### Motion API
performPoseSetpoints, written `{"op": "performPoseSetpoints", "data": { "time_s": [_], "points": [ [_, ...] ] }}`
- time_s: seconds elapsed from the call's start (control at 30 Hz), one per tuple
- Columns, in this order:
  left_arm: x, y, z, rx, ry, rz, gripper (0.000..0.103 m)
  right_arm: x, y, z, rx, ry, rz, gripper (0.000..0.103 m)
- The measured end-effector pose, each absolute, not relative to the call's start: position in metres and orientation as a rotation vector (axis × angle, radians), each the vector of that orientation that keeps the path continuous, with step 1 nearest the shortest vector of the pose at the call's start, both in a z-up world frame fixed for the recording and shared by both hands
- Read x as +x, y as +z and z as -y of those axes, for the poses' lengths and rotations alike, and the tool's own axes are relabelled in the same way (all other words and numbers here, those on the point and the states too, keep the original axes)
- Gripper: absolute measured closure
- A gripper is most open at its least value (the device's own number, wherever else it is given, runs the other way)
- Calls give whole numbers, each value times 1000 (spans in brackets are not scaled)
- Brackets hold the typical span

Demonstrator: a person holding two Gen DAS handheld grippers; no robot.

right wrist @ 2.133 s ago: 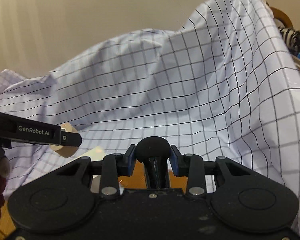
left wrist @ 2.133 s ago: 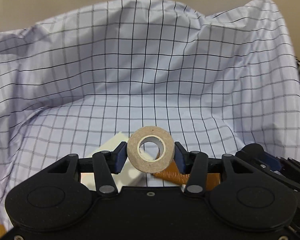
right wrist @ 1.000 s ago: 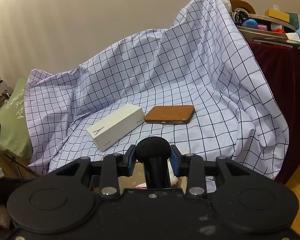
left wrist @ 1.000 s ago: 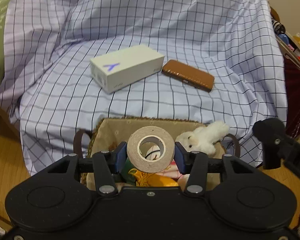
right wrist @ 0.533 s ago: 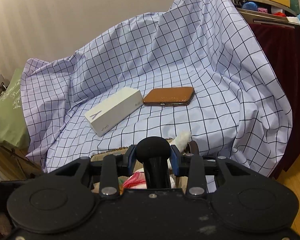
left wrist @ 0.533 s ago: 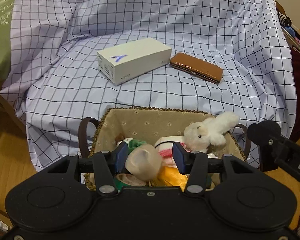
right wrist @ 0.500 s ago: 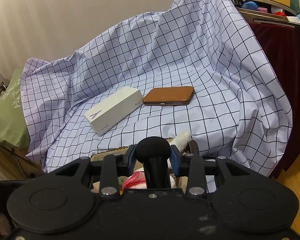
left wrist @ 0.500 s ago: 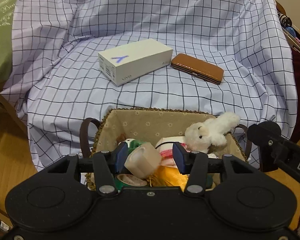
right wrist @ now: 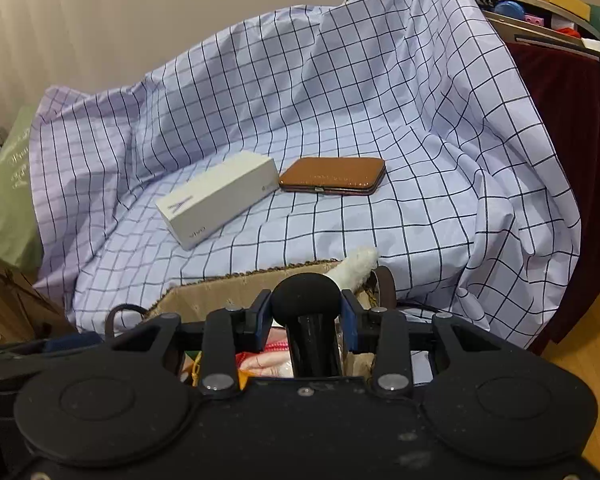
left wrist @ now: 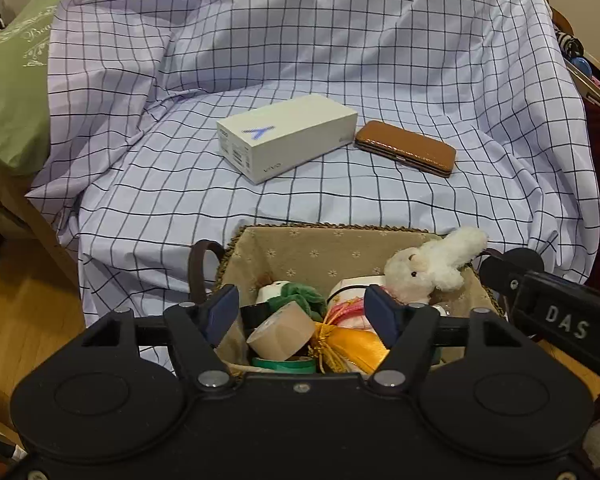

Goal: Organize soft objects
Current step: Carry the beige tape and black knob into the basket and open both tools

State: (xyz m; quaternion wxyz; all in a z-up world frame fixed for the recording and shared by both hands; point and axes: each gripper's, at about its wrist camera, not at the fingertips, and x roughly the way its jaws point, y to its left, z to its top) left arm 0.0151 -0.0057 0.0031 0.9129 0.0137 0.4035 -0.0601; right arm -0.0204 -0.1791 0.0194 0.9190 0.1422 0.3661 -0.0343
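Observation:
In the left wrist view a lined wicker basket [left wrist: 320, 227] sits below my left gripper [left wrist: 303, 312]. Its jaws are opening and no pad touches anything. A beige tape roll [left wrist: 282, 330] lies loose in the basket beneath them, beside a green scrunchie [left wrist: 300, 298], a yellow tassel [left wrist: 348, 344] and a white plush rabbit [left wrist: 432, 266]. My right gripper [right wrist: 306, 314] is shut on a black round-headed stick [right wrist: 305, 294] and hangs over the basket's right end [right wrist: 220, 292]. The same stick's head [left wrist: 508, 266] shows at the right of the left wrist view.
A white box [left wrist: 288, 136] and a brown case [left wrist: 406, 147] lie on the checked cloth [left wrist: 340, 40] behind the basket. A green cushion [left wrist: 8, 92] is at the left. A cluttered shelf [right wrist: 540, 12] over dark red fabric [right wrist: 572, 160] stands at the right. Wooden floor lies below.
My left gripper's jaws have spread and the tape roll has dropped out of them into the basket. My right gripper keeps its grip on the black stick.

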Motion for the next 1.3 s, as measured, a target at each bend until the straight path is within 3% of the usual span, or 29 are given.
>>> {"op": "performPoseSetpoints", "data": {
  "time_s": [0.8, 1.07, 1.17, 1.3],
  "points": [
    [12, 0, -6, 5, -95, -838, 36, 1, 19, 162, 223, 1, -769, 65],
    [12, 1, -7, 1, -91, -836, 35, -2, 26, 165, 217, -16, -738, 49],
    [11, 2, -7, 0, -89, -831, 24, -6, 28, 168, 205, -35, -726, 45],
    [9, 5, -6, 5, -86, -814, 24, -13, 29, 172, 180, -66, -718, 34]
  ]
}}
